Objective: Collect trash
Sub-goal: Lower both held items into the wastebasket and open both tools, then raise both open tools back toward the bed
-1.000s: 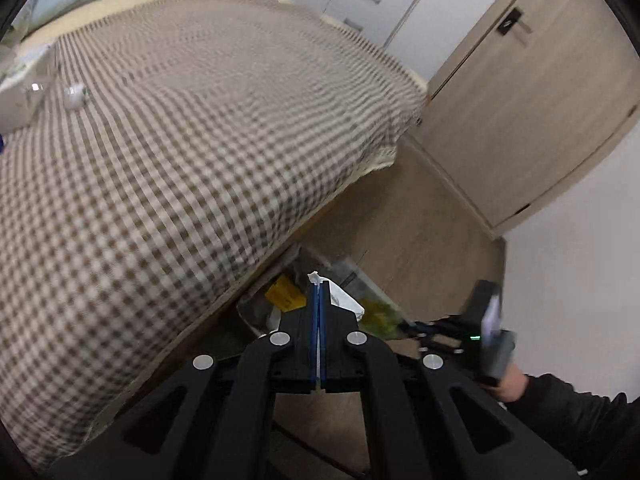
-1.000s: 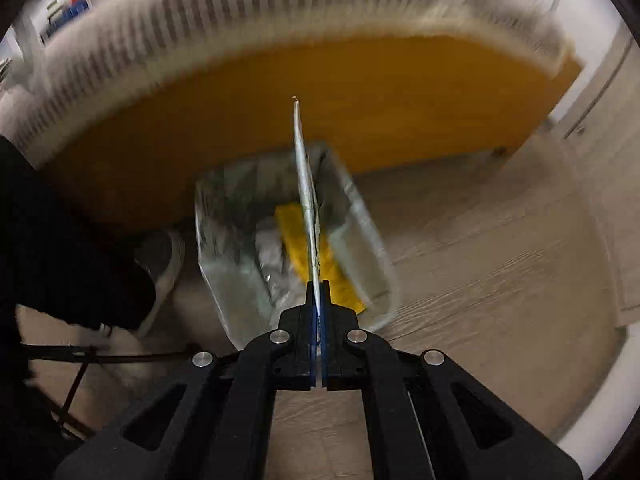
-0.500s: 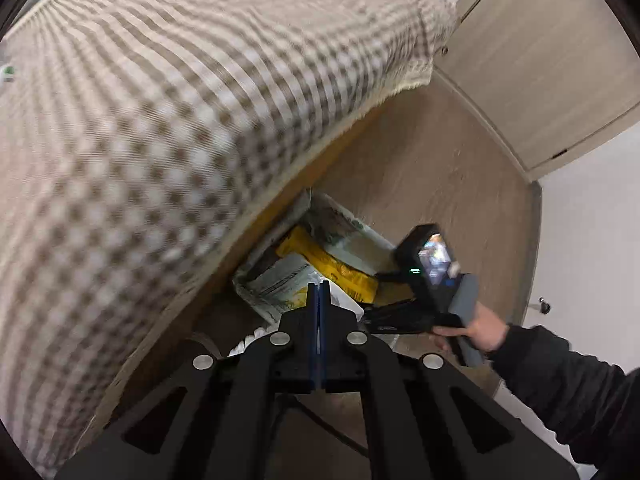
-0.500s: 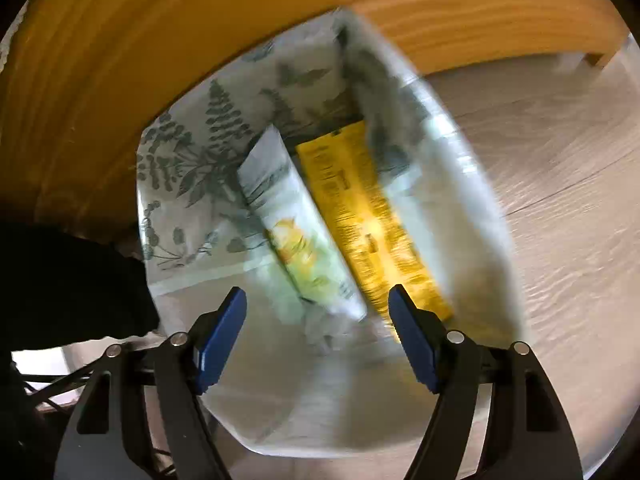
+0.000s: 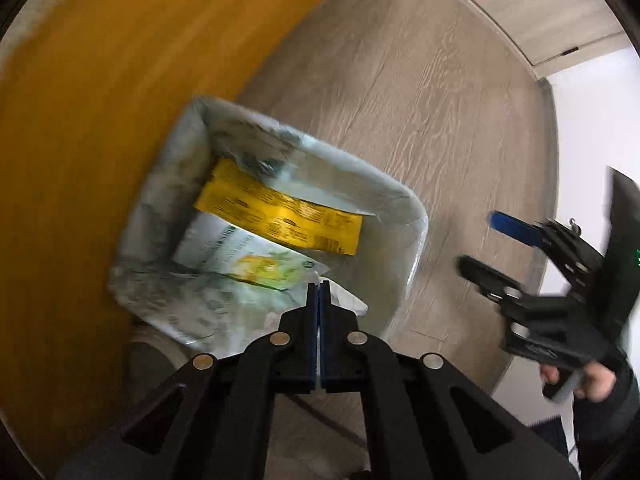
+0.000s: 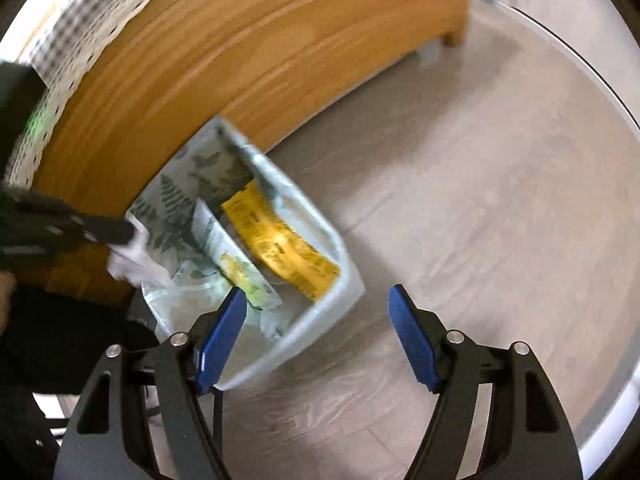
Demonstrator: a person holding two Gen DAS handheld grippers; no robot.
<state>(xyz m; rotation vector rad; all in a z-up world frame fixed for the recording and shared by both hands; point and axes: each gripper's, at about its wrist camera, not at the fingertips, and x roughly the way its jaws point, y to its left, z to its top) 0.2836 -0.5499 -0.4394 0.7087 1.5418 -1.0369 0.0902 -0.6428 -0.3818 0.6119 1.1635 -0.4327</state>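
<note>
Bin (image 5: 404,196) w/ yellow wrapper (image 5: 280,214) lengthwise; left gripper (image 5: 319,288) pinches white tissue (image 6: 132,260), right gripper (image 6: 316,308) open, empty.

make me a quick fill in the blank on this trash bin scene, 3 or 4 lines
1. The left gripper is shut on a crumpled piece of white ____.
2. The wrapper lying in the bin next to the pale one is ____ in colour.
3. The right gripper has its jaws ____ with nothing between them.
4. The bin stands on the floor against the wooden side of a ____.

Missing words: tissue; yellow; open; bed
</note>
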